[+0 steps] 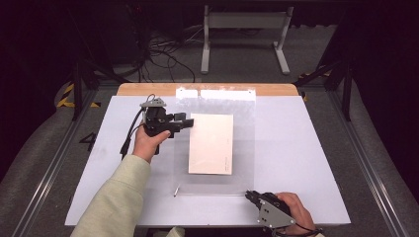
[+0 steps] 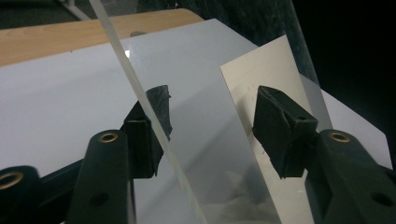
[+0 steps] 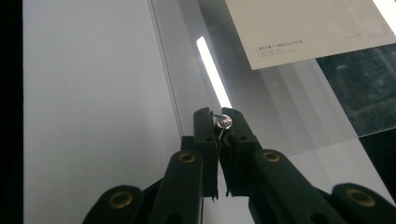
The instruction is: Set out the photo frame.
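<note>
A clear plastic sleeve point(image 1: 244, 138) lies flat on the white table point(image 1: 306, 168), with a cream card point(image 1: 211, 143) inside it. My left gripper point(image 1: 185, 120) is open at the sleeve's left edge. In the left gripper view the sleeve's edge strip point(image 2: 140, 98) runs between the spread jaws of that gripper point(image 2: 210, 100), and the card point(image 2: 261, 70) lies by the right jaw. My right gripper point(image 1: 248, 194) is at the sleeve's near right corner. In the right gripper view it point(image 3: 218, 116) is shut on a small shiny round piece point(image 3: 223, 122) at the sleeve's point(image 3: 280, 107) edge.
A small metal pin point(image 1: 175, 191) lies by the sleeve's near left corner. A wooden strip point(image 1: 148, 89) runs along the table's far edge. Beyond it, on the floor, stand a grey metal frame point(image 1: 244, 22) and loose cables point(image 1: 163, 49).
</note>
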The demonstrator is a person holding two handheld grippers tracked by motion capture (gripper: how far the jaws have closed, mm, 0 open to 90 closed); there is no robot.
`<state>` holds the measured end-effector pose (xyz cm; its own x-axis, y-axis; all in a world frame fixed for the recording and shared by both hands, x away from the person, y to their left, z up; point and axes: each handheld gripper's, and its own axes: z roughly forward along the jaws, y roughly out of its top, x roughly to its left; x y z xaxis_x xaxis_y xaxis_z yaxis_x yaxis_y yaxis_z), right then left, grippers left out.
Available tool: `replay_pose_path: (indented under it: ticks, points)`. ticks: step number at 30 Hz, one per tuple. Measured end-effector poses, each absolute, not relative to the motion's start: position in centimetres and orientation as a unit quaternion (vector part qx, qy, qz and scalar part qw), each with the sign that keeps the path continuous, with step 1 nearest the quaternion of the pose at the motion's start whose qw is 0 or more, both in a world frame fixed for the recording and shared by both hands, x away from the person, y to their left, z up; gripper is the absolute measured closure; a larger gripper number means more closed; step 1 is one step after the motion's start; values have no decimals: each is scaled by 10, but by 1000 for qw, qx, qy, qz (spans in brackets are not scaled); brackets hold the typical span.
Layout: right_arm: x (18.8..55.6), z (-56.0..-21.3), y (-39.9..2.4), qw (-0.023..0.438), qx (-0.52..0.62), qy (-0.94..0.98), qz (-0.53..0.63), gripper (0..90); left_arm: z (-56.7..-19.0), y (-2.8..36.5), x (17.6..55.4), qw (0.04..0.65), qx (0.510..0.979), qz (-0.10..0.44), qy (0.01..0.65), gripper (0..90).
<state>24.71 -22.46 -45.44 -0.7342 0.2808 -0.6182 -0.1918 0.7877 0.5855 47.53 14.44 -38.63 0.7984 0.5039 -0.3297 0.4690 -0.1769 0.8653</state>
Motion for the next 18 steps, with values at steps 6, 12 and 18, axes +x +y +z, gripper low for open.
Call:
replay_pose_path:
  ticks: [6, 12, 18]
  points:
    - [247, -453, -227, 357, 32, 875, 325, 846, -378, 160, 460, 575, 762, 0, 299, 569]
    - [248, -448, -233, 341, 57, 879, 328, 777, -377, 171, 442, 597, 750, 5, 283, 634]
    - [251, -438, -247, 332, 80, 873, 348, 744, -377, 174, 432, 599, 749, 17, 283, 654]
